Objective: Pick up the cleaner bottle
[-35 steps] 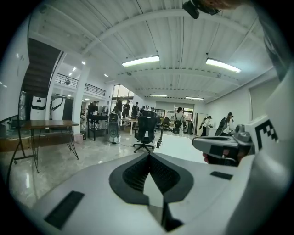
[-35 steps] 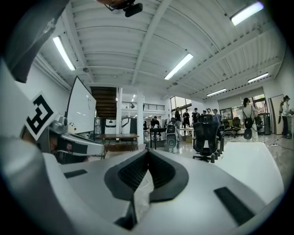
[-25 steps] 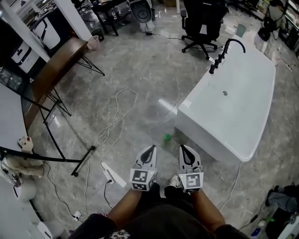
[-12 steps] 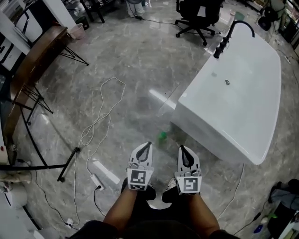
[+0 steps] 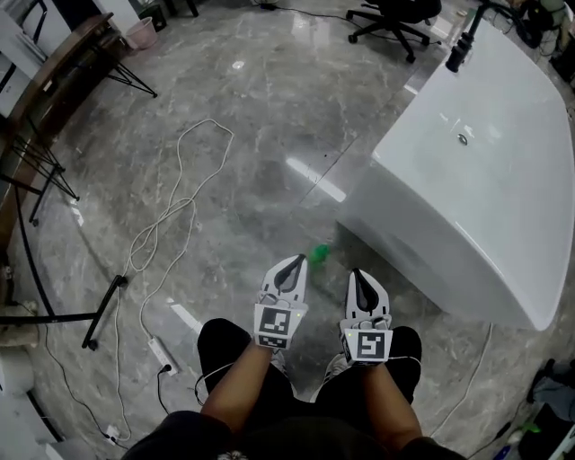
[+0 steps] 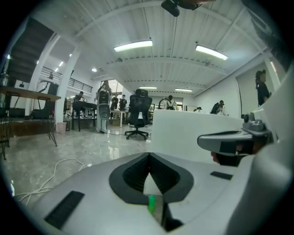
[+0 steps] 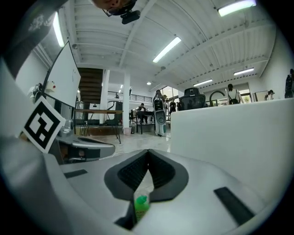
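A small cleaner bottle with a green cap stands on the grey marble floor, close to the corner of the white bathtub. My left gripper is shut and empty, its tip just left of and short of the bottle. My right gripper is also shut and empty, a little to the right of the bottle and nearer to me. Through the left gripper view the bottle shows below the closed jaws. Below the right gripper the bottle shows slightly larger.
The bathtub fills the right side. A white cable loops over the floor at left and ends in a power strip. A black stand leg and table legs are at far left. An office chair base is far ahead.
Both grippers and the head view have sunk toward the floor as the person crouched. The bottle now lies closer to the gripper tips. Both jaws have stayed shut.
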A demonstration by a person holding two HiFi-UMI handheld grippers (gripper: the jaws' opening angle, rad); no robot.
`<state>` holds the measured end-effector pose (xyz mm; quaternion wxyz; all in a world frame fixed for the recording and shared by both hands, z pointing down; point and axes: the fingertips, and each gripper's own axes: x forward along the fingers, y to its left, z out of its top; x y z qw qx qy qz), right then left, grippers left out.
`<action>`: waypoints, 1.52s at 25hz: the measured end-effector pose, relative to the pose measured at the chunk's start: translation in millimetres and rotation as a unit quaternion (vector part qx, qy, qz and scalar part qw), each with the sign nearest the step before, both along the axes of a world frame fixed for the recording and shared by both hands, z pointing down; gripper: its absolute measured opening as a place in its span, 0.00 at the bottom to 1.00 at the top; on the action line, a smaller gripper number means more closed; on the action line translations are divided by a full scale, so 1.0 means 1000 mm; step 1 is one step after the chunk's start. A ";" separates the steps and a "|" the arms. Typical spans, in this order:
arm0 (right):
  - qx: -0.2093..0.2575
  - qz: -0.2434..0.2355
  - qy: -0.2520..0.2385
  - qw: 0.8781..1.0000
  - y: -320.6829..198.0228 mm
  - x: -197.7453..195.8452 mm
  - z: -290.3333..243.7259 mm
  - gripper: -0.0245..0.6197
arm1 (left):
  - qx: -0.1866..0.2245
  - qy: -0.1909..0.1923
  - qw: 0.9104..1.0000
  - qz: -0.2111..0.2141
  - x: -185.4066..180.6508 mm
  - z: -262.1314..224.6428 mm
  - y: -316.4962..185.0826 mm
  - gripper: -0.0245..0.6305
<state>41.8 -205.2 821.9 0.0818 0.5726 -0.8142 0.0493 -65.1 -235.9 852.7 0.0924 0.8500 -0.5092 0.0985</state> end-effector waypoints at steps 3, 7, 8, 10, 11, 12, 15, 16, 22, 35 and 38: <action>0.008 -0.011 0.007 1.000 -0.002 0.000 0.038 0.06 | 0.001 0.000 1.000 0.016 0.007 0.047 -0.001 0.05; -0.003 -0.010 0.009 1.000 0.001 -0.002 0.083 0.06 | 0.007 0.015 0.999 0.041 0.015 0.085 0.002 0.05; -0.001 -0.012 0.002 1.000 0.001 -0.004 0.093 0.06 | 0.009 0.015 0.999 0.044 0.015 0.092 0.001 0.05; 0.002 -0.014 -0.008 1.000 -0.001 -0.007 0.103 0.06 | 0.009 0.011 0.999 0.044 0.013 0.104 -0.001 0.05; 0.003 -0.015 -0.009 1.000 -0.003 -0.008 0.103 0.06 | 0.007 0.012 0.999 0.042 0.013 0.109 -0.002 0.05; 0.005 -0.016 -0.007 1.000 -0.005 -0.008 0.102 0.06 | 0.006 0.015 0.999 0.042 0.013 0.112 -0.003 0.05; 0.007 -0.017 -0.005 1.000 -0.005 -0.005 0.102 0.06 | -0.001 0.018 0.998 0.053 0.016 0.124 -0.003 0.05; 0.005 -0.015 -0.006 1.000 -0.003 -0.004 0.104 0.06 | -0.005 0.012 0.998 0.059 0.018 0.130 -0.002 0.05; 0.010 -0.013 -0.010 1.000 -0.001 0.000 0.101 0.06 | -0.018 -0.050 0.994 0.092 0.030 0.181 -0.010 0.32; -0.011 -0.005 -0.013 1.000 0.015 0.000 0.106 0.06 | -0.084 -0.126 0.972 0.180 0.052 0.302 -0.039 0.44; -0.023 -0.002 -0.012 1.000 0.016 0.001 0.114 0.06 | -0.094 -0.143 0.966 0.192 0.058 0.322 -0.041 0.44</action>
